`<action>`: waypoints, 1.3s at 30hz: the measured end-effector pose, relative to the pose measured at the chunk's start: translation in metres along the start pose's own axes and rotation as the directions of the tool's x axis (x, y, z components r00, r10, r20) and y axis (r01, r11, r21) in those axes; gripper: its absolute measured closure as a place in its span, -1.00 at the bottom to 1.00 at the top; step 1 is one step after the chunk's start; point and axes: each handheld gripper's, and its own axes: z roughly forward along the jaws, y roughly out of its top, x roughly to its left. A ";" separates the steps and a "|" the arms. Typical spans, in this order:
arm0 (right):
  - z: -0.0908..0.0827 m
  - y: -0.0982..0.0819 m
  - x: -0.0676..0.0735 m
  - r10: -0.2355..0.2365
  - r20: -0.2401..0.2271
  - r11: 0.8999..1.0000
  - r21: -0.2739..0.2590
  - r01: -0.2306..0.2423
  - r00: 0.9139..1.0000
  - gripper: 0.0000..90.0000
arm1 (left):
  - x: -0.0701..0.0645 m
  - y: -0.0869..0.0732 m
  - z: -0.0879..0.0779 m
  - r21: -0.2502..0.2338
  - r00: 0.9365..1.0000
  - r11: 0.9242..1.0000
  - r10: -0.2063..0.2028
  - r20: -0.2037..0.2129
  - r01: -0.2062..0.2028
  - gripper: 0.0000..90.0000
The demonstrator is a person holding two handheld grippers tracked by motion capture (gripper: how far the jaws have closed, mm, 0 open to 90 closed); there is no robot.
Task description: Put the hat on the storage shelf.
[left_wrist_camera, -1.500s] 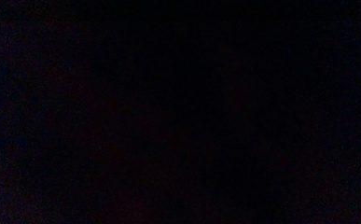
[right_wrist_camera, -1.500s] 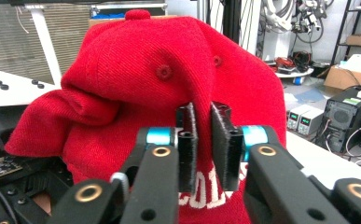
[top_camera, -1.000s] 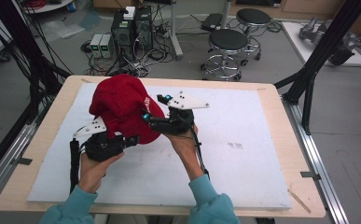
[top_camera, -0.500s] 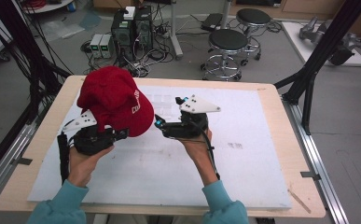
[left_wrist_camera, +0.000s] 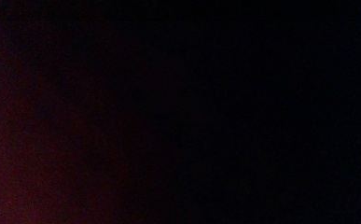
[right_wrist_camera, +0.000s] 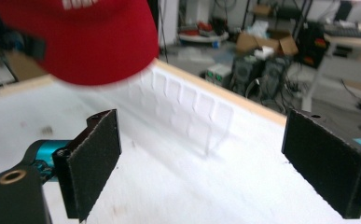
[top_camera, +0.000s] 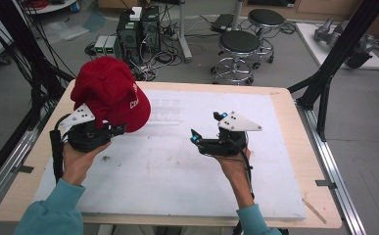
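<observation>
— Where's the red cap (top_camera: 109,93) now?

— Lifted clear of the worktop (top_camera: 177,166), over its far left corner, pinched by the left tool (top_camera: 121,129), which is pressed together on its fabric.

— And the right tool (top_camera: 195,137)?

— Well to the right of the cap, spread wide with nothing between the pads (right_wrist_camera: 96,158); it has just been opening. I'd judge the handover to one hand done and setting the cap down still left.

— Anything unclear?

— The left gripper view is dark, so the pinch point is hidden. The white lettering on the cap is cut off.
</observation>
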 end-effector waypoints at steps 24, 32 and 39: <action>-0.096 -0.090 -0.047 0.081 0.199 0.996 0.013 -0.085 0.977 -0.76 | 0.048 0.024 0.035 0.148 0.988 0.986 0.096 -0.118 -0.078 0.89; -0.098 -0.119 -0.051 0.081 0.178 0.997 -0.024 -0.078 0.981 -0.76 | 0.058 0.015 0.055 0.193 0.984 0.978 0.105 -0.146 -0.075 0.89; -0.095 -0.144 -0.050 0.097 0.157 0.994 -0.063 -0.088 0.983 -0.76 | 0.063 0.010 0.064 0.220 0.980 0.973 0.102 -0.169 -0.063 0.89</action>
